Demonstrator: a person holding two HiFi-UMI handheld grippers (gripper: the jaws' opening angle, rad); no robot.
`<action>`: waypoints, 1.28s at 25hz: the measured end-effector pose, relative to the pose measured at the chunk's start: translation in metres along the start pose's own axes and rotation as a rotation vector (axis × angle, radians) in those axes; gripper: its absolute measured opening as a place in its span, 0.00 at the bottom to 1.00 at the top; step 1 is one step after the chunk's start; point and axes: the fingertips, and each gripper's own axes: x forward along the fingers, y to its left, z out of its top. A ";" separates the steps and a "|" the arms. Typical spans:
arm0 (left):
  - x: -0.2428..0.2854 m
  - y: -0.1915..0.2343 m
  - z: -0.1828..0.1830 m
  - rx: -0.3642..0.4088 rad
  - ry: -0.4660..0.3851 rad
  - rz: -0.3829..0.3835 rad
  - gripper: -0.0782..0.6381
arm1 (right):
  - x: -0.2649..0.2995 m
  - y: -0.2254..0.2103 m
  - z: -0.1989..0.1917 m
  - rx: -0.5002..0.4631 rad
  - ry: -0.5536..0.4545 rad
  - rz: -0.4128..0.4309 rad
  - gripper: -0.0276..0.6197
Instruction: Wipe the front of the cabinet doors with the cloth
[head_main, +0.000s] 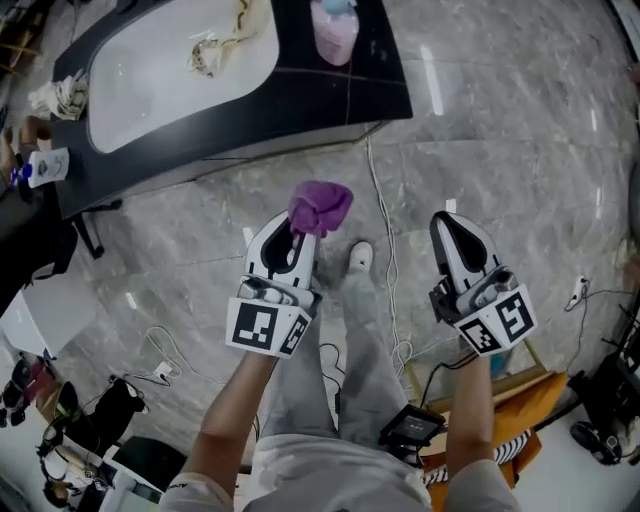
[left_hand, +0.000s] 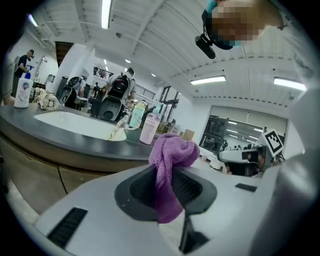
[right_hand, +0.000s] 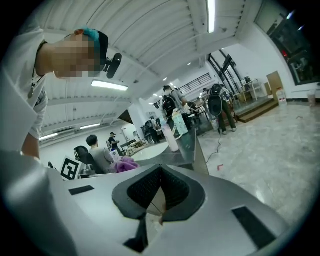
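A purple cloth (head_main: 320, 207) bunches out of my left gripper (head_main: 299, 228), which is shut on it above the grey marble floor. In the left gripper view the cloth (left_hand: 172, 155) hangs between the closed jaws, and the wooden cabinet doors (left_hand: 30, 170) stand a short way ahead at the left, under the dark countertop (left_hand: 75, 145). Apart to the right, my right gripper (head_main: 449, 222) is shut with nothing in it; its own view shows the pads of the right gripper (right_hand: 159, 187) pressed together. From above, the cabinet front (head_main: 250, 150) shows only as a thin strip below the counter.
A white sink (head_main: 170, 70), a pink bottle (head_main: 335, 30) and a white bottle (head_main: 45, 165) are on the counter. Cables (head_main: 385, 230) trail over the floor by the person's shoe (head_main: 360, 258). An orange box (head_main: 520, 400) and dark gear lie behind. People stand in the background.
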 end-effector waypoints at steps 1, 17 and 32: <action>0.006 -0.001 -0.012 0.003 0.010 -0.017 0.21 | 0.000 -0.002 -0.013 0.006 0.012 -0.007 0.09; 0.111 -0.004 -0.123 0.003 0.052 -0.111 0.21 | 0.031 -0.042 -0.148 0.093 0.055 -0.052 0.09; 0.152 0.006 -0.107 0.034 0.013 -0.089 0.21 | 0.044 -0.043 -0.134 0.052 0.016 -0.096 0.09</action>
